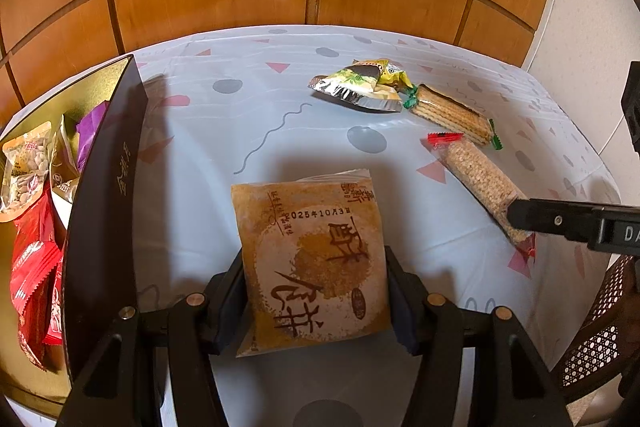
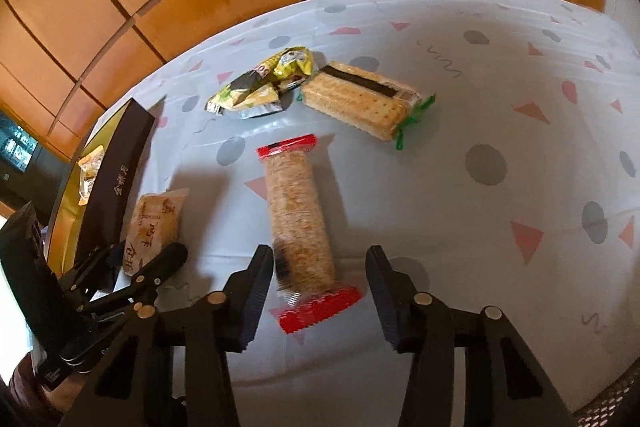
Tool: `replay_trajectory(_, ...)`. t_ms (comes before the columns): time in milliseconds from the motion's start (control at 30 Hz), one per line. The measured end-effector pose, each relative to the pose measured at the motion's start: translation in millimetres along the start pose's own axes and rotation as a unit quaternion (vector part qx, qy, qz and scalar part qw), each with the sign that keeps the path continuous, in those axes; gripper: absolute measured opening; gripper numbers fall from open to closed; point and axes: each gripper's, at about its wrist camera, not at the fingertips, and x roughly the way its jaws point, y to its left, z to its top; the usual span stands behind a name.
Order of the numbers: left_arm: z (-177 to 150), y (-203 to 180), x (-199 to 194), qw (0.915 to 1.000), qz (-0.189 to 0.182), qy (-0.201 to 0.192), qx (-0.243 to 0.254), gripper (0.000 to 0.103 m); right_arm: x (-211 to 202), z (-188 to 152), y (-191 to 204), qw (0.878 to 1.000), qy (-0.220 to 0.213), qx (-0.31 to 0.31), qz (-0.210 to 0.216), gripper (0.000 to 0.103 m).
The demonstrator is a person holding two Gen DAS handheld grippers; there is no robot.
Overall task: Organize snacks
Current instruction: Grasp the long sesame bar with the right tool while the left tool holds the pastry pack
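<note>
The left gripper [image 1: 316, 291] has its fingers clamped on a square brown pastry packet [image 1: 312, 259] beside the dark gift box [image 1: 108, 207] at the worktop's [image 2: 440, 167] left edge. The right gripper's [image 2: 320, 291] fingers stand apart around a red-ended cereal bar [image 2: 300, 223] mid-worktop

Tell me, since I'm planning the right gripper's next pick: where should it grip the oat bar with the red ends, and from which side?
Grip the oat bar across its round middle, coming from above with a finger on each long side. The red crimped ends are flat and flimsy. The right gripper already straddles the near end, jaws apart, so it probably needs only a short move forward.
</note>
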Motion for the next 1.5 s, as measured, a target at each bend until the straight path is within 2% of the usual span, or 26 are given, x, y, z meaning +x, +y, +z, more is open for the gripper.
replay_trajectory(367, -0.1, -0.5, -0.2, 1.0, 0.0, 0.0, 0.0, 0.062, 5.6, -1.5, 4.7, 1.0, 0.006, -0.004, 0.003, 0.053)
replay_trajectory(733, -0.1, -0.5, -0.1, 1.0, 0.0, 0.0, -0.001, 0.062, 9.3, 22.8, 21.8, 0.998, -0.008, -0.048, -0.028, 0.053)
replay_trajectory(867, 0.1, -0.4, -0.1, 1.0, 0.0, 0.0, -0.001, 0.062, 12.1, 21.8, 26.1, 0.998, -0.011, -0.057, -0.038, 0.053)
replay_trajectory(933, -0.1, -0.5, -0.2, 1.0, 0.0, 0.0, 0.0, 0.062, 13.3, 17.4, 28.7, 0.997, -0.013, -0.066, -0.042, 0.051)
replay_trajectory(1000, -0.1, -0.7, -0.2, 1.0, 0.0, 0.0, -0.001, 0.062, 15.4, 12.5, 29.1, 0.996, -0.01, -0.07, -0.046, 0.031)
replay_trajectory(1200, 1.0, -0.7, -0.4, 1.0, 0.002, 0.004, -0.001, 0.062, 20.4, 0.5, 27.0, 0.996, -0.008, -0.071, -0.045, 0.031)
replay_trajectory(1500, 3.8, -3.8, 1.4, 0.9998, 0.011, 0.013, 0.001, 0.062, 21.8, 0.5, 22.9, 0.997, -0.005, -0.065, -0.03, 0.034)
